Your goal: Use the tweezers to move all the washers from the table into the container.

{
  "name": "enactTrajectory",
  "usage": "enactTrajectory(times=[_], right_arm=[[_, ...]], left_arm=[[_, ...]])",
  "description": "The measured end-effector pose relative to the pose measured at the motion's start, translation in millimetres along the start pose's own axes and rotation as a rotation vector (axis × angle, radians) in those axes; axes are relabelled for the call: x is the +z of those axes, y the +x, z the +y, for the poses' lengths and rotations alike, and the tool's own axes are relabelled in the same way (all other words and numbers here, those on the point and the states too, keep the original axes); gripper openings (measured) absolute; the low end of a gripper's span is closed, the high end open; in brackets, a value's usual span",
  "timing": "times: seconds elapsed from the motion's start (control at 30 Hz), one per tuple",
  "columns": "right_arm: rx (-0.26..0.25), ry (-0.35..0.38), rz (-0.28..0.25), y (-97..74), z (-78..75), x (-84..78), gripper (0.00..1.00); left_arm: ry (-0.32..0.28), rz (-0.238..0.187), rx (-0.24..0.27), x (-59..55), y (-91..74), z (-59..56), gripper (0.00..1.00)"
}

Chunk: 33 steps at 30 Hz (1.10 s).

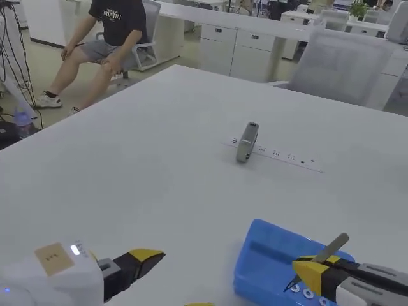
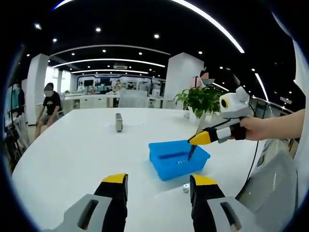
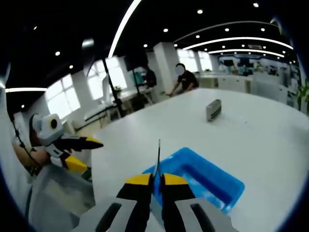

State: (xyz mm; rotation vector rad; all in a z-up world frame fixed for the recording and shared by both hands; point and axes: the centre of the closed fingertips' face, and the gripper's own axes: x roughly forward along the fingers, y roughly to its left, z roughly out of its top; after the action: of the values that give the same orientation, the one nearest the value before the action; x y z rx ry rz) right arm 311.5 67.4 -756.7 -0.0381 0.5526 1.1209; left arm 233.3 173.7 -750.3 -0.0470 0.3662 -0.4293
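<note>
Here, one blue container (image 1: 268, 252); one pair of tweezers (image 1: 335, 245) pinched in right hand-held gripper (image 3: 157, 180); left hand-held gripper (image 2: 158, 181) spread, empty.

Open tabletop (image 1: 127, 166) around blue container (image 1: 255, 258), grey box (image 1: 247, 141) upright mid-table, well beyond it

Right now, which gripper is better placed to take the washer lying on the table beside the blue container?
Right. The right gripper is shut on the tweezers, their tip over the blue container, close to the washer on the table. The left gripper is open and holds no tool.
</note>
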Motion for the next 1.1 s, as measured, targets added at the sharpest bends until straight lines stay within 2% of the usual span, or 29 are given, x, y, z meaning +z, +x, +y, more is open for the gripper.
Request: enactTrajectory(times=[0.13, 0.53, 0.73, 0.93, 1.1], right_arm=[[0.048, -0.019, 0.012, 5.3, 14.5, -2.8, 0.04], [0.085, -0.068, 0.135, 22.0, 21.2, -39.7, 0.04], [0.076, -0.107, 0.174, 27.0, 23.3, -54.0, 0.04], [0.020, -0.158, 0.163, 30.0, 17.6, -55.0, 0.04], [0.012, -0.166, 0.170, 34.5, 16.9, -62.3, 0.04]], left_arm=[[-0.001, 0.000, 0.003, 0.0, 0.0, 0.4, 0.50], [0.000, 0.004, 0.003, -0.9, 0.4, 0.7, 0.50], [0.004, 0.010, 0.001, -2.0, 0.7, 0.6, 0.49], [0.005, 0.012, 0.000, -2.4, 0.8, 0.4, 0.49], [0.006, 0.012, -0.001, -2.5, 0.9, 0.2, 0.49]])
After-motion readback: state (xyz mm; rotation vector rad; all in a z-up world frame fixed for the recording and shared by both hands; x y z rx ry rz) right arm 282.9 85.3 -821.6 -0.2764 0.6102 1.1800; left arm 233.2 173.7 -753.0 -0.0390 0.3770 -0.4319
